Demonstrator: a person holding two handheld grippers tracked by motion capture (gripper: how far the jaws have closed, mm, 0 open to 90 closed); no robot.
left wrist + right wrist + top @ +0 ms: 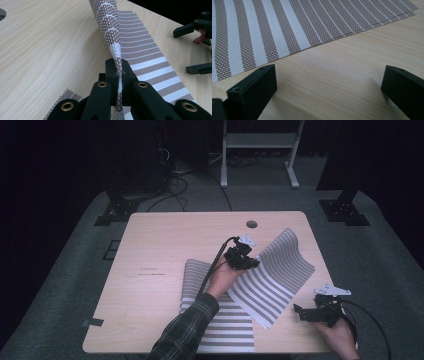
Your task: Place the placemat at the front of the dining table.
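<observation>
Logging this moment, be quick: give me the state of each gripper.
Left gripper: shut on the edge of the upper striped mat, lifting it.
Right gripper: open, holding nothing, above the table.

I find nothing to read here: no word, label, brand, number or sign on anything in front of me. The striped mat pinched in my left gripper carries only its woven bands (broad ones at one end, thin lines at the other), and the table shows bare wood grain with a few faint scuffs that spell nothing. My right gripper has plain black jaws, unmarked.
</observation>
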